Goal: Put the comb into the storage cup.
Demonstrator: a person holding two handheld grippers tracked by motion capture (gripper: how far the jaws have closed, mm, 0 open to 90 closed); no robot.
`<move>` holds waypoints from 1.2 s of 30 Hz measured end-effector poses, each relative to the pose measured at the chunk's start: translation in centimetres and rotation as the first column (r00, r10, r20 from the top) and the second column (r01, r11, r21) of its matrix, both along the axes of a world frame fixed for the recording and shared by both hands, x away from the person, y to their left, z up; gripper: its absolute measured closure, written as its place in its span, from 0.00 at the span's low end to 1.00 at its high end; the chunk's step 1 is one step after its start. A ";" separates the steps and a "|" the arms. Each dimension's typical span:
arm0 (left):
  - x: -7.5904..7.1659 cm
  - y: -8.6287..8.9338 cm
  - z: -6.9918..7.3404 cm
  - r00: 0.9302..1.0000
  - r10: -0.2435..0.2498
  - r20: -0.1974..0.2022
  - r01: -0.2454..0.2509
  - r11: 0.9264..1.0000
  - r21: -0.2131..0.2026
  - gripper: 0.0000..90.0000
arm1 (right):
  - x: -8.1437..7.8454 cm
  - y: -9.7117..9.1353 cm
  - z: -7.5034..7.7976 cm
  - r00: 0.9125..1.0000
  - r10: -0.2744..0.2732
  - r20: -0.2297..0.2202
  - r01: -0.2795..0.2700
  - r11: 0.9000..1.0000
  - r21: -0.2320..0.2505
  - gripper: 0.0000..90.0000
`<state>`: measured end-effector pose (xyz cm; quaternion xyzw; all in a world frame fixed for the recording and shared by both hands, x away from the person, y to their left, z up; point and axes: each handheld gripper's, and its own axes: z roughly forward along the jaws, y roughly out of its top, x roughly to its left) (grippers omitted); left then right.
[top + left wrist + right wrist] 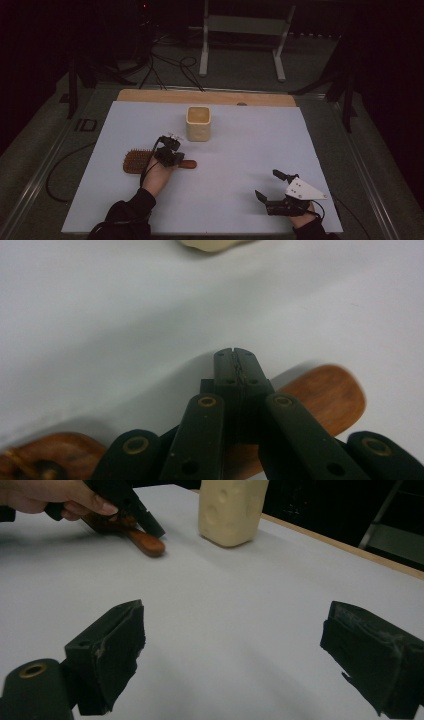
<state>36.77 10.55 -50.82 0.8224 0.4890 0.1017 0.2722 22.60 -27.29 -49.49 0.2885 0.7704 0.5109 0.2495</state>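
Presently: one hairbrush, one cup, two grippers on one table.

Item 1, hairbrush (145, 161): wooden, lying flat; its handle passes directly under the left gripper (172, 156), whose jaws are pressed together at the tips over the handle. Whether they actually pinch the wood cannot be told; the placement reads as a grasp at the handle for lifting. Item 2, cup (198, 123): cream, upright, just beyond the left gripper, probably the brush's destination. Item 3, right gripper (272, 189): jaws spread wide, holding nothing, well apart from the brush and to its right, seemingly idle. Item 4, table (250, 150): pale sheet, otherwise bare between the grippers.
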 end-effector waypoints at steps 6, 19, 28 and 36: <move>-1.6 -0.2 0.2 0.999 -0.050 -0.010 0.050 0.999 0.006 1.00 | 0.0 0.0 0.0 1.000 -0.001 -0.001 0.001 1.000 0.000 0.11; -5.4 1.4 0.2 0.996 -0.088 -0.019 0.088 0.996 0.005 1.00 | 0.1 0.0 0.0 1.000 -0.001 0.000 0.001 1.000 -0.001 0.11; -8.1 4.4 0.3 0.997 -0.074 -0.028 0.074 0.997 0.008 1.00 | 0.0 0.0 0.1 1.000 -0.003 -0.001 0.003 1.000 0.000 0.11; -9.1 7.0 0.3 0.999 -0.022 -0.024 0.022 1.000 0.007 1.00 | 0.1 0.1 0.0 1.000 -0.003 -0.002 0.003 1.000 -0.001 0.11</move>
